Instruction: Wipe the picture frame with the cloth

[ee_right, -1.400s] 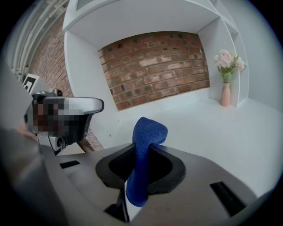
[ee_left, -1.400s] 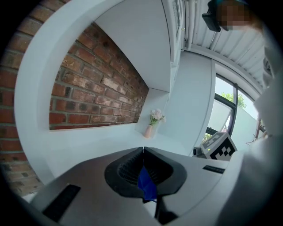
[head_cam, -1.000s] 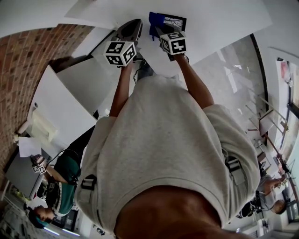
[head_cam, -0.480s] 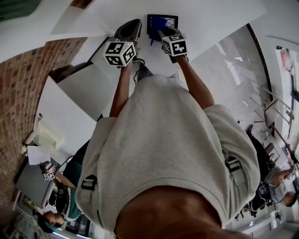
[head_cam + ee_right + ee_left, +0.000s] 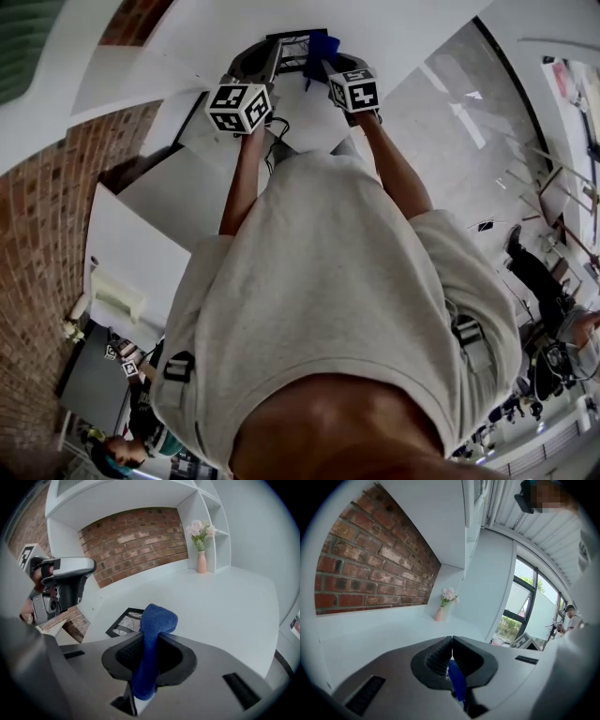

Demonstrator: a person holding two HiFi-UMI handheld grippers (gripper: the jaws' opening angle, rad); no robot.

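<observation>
A black picture frame [image 5: 292, 49] with a pale sketch lies flat on the white table [image 5: 394, 37]; the right gripper view shows the picture frame [image 5: 123, 623] just past the jaws. My right gripper [image 5: 330, 62] is shut on a blue cloth [image 5: 157, 620], which bulges above the jaws and hangs below them. In the head view the blue cloth [image 5: 323, 46] sits at the frame's right side. My left gripper [image 5: 266, 62] is shut, its tips meeting with nothing between them, at the frame's left edge. It also shows as the left gripper [image 5: 65, 585] at the left.
A pink vase of flowers [image 5: 201, 541] stands at the table's far corner against a white shelf unit. A brick wall [image 5: 136, 536] backs the table. White shelves [image 5: 159, 178] lie to my left. Other people [image 5: 562, 328] are on the floor behind.
The cloth in my right gripper has moved from the frame's left side across to its right side. My left gripper has come closer to the frame's left edge.
</observation>
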